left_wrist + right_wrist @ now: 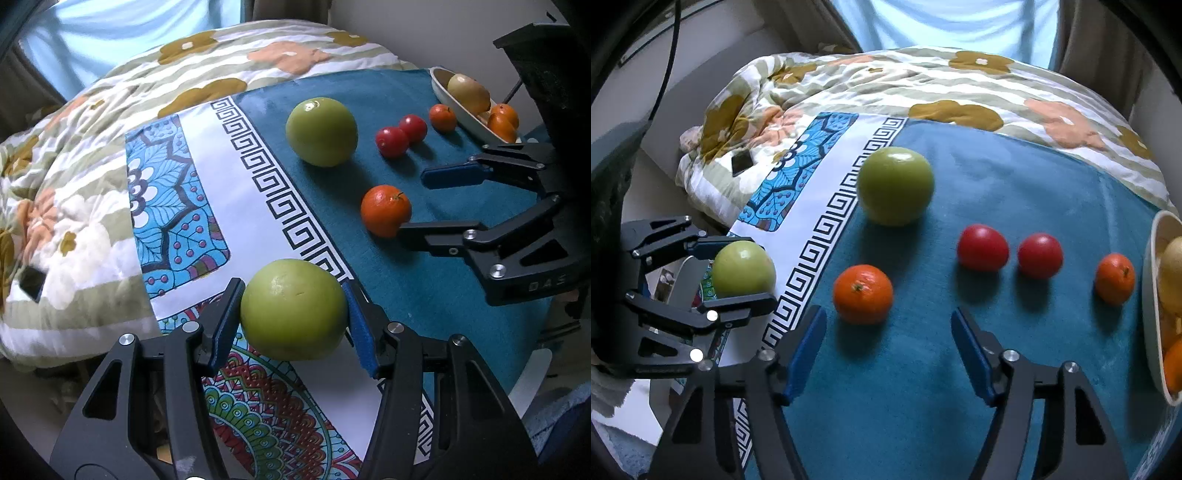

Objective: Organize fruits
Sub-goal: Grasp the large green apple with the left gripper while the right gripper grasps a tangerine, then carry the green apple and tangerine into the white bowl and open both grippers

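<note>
Now the left gripper (293, 314) clamps a round green apple (293, 308) near the cloth's patterned edge; lift gently, while the right gripper (888, 354) hangs open, empty.

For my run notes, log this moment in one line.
left gripper: shut on green apple | right gripper: open, empty, near orange
</note>
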Tool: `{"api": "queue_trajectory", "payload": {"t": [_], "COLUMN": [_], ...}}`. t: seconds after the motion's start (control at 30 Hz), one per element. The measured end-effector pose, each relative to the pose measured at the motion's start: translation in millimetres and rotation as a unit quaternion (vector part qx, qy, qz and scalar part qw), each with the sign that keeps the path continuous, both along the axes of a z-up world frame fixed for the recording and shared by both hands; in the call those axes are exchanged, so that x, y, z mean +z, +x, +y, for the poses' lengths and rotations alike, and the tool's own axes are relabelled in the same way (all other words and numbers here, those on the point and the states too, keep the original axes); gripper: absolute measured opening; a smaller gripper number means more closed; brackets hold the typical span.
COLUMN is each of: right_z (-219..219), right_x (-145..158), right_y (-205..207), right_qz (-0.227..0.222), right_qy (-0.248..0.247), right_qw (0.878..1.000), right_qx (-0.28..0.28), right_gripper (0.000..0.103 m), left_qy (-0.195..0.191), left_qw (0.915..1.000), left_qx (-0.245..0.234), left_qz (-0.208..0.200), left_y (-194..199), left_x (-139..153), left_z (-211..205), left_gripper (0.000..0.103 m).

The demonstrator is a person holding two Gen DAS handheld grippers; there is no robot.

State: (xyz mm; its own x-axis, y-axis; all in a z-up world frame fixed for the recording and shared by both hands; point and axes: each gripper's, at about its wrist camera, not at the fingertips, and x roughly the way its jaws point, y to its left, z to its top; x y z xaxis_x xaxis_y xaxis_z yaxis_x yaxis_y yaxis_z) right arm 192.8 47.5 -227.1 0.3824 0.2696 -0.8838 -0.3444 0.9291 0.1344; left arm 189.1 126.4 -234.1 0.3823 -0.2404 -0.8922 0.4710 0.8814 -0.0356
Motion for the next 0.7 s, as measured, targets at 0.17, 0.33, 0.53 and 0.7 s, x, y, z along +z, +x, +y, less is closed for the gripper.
{"api": "queue_trajectory", "payload": {"t": [0.17, 0.33, 0.53, 0.7], "right_z": [8, 12, 15, 13], "right_x": [-5, -7, -9, -3], "right_y": [4, 7, 9, 7], "right_qz": [0.000, -0.002, -0.006, -0.016], "right_qy": [-0.002, -0.006, -0.005, -0.004], "right_qw": [1.000, 1.000, 1.000, 1.000], "right_qx": [0.013, 0.020, 0.028, 0.026], "right_gripper": [0.056, 0.049, 0.034, 0.034], "left_qy": [0.002, 0.003, 0.003, 0.004], "left_qw": [1.0000, 1.0000, 0.9999, 0.9999], "left_qx": [0.003, 0.006, 0.011, 0.014], "left_qz": [0.001, 0.002, 0.002, -0.003], "left_y": [-1, -2, -2, -4], "left_x": [0, 0, 0, 5], "left_z": [3, 5, 5, 2], "left_gripper": [0.058, 0.058, 0.058, 0.058]}}
